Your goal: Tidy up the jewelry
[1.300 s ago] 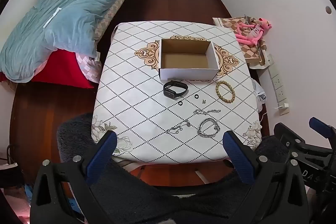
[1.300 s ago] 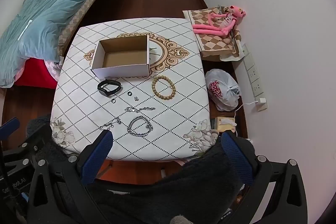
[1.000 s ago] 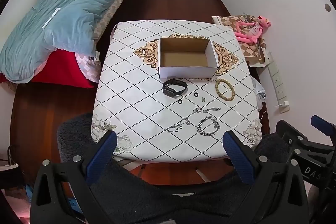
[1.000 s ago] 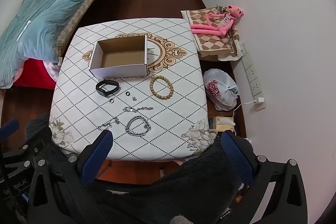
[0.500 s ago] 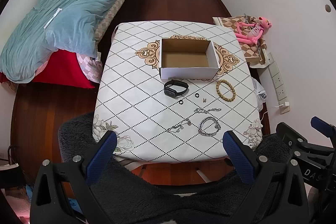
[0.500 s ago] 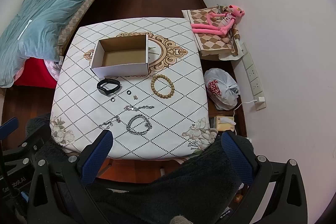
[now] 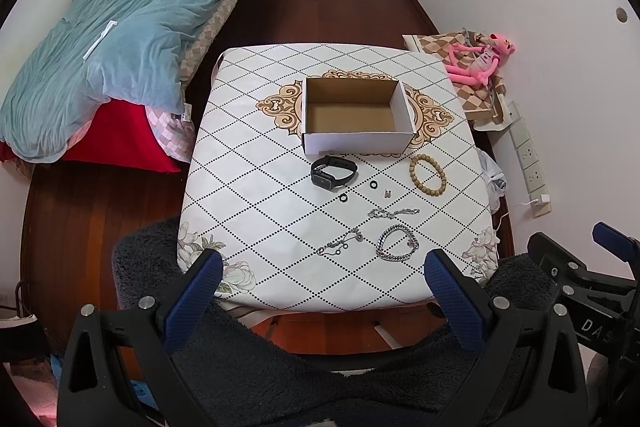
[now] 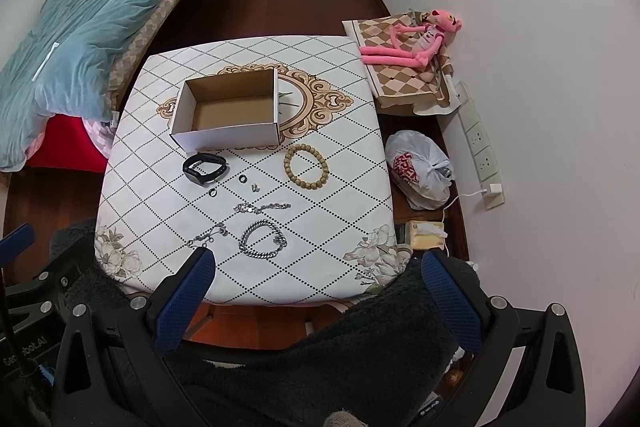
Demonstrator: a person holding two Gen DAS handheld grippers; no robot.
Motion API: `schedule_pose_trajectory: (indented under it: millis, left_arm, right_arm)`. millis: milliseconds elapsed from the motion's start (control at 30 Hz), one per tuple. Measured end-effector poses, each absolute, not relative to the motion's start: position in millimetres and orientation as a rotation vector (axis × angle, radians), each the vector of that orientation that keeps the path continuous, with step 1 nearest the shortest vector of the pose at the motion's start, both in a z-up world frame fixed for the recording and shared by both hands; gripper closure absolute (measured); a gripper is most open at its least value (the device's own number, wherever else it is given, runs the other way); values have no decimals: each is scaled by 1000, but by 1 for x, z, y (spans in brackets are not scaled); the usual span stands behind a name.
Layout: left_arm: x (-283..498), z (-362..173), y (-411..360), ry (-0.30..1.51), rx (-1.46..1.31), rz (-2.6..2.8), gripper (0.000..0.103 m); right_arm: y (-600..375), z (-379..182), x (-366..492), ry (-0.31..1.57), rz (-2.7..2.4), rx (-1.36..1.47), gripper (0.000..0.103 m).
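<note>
Where it lies flat, the beaded bracelet (image 7: 427,175) looks tan.

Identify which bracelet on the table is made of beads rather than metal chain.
The tan beaded bracelet, lying right of the black watch near the box; the others, like the chunky chain bracelet, are silver links.

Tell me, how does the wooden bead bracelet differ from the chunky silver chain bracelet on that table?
The bead bracelet is tan, made of round beads, and lies in a neat open ring; the chain bracelet is shiny metal links, in a looser, uneven loop. The bead bracelet sits close to the cardboard box; the chain bracelet lies nearer the table's front edge. Both lie flat on the patterned tablecloth, outside the box, untouched.
</note>
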State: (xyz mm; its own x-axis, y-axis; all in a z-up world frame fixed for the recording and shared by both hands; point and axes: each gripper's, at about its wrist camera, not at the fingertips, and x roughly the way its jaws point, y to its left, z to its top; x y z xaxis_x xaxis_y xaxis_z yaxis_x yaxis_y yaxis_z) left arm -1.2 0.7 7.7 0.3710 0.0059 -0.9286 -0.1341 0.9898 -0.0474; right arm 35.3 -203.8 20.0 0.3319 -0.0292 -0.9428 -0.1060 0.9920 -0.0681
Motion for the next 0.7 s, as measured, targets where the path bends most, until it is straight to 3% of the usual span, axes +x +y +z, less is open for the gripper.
schedule_pose_trajectory:
  millis: [700]
  left_arm:
    - [2,14,2,1177,-120,87,0]
  right_arm:
    - [-206,24,35,1221,44,-125,0]
